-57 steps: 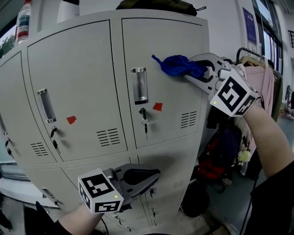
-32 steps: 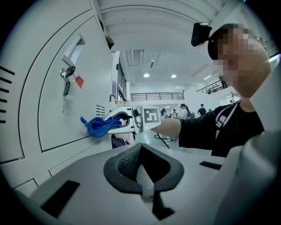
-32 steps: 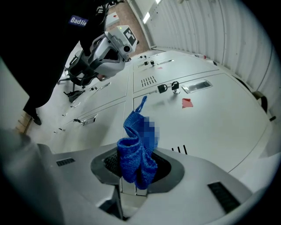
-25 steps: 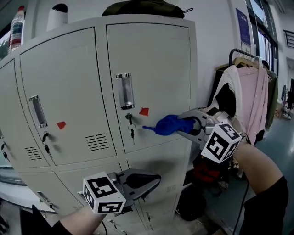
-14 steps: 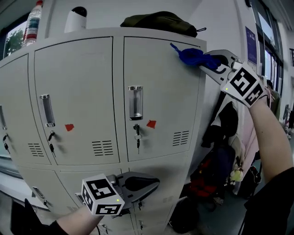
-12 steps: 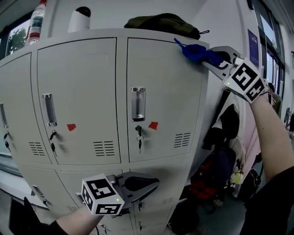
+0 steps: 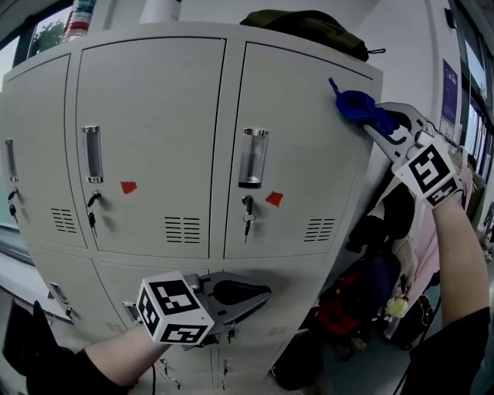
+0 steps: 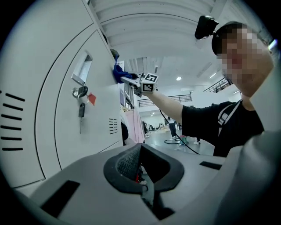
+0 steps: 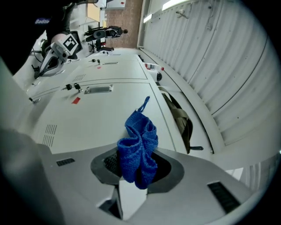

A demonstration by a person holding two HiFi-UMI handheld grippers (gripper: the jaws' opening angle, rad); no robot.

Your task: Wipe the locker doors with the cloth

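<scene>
A crumpled blue cloth [image 7: 357, 106] presses against the top right corner of the upper right locker door [image 7: 301, 170]. My right gripper [image 7: 380, 121] is shut on the cloth, reaching in from the right. In the right gripper view the cloth [image 9: 138, 149] bulges out from between the jaws over the grey door [image 9: 109, 114]. My left gripper [image 7: 262, 295] hangs low in front of the lower lockers, jaws together with nothing between them. From the left gripper view, the cloth [image 8: 118, 73] shows far up the door [image 8: 52, 110], beyond the left gripper [image 8: 139, 173].
Each upper door has a metal handle [image 7: 252, 157], a key in its lock [image 7: 247, 211] and a red sticker [image 7: 273, 198]. A dark bag [image 7: 309, 23] lies on top of the lockers. Hanging clothes and a red-black backpack [image 7: 356, 305] crowd the right side.
The right gripper swept the cloth down the right door, then up to its top right corner, where it now sits a little lower along the edge. The left gripper stayed low.
</scene>
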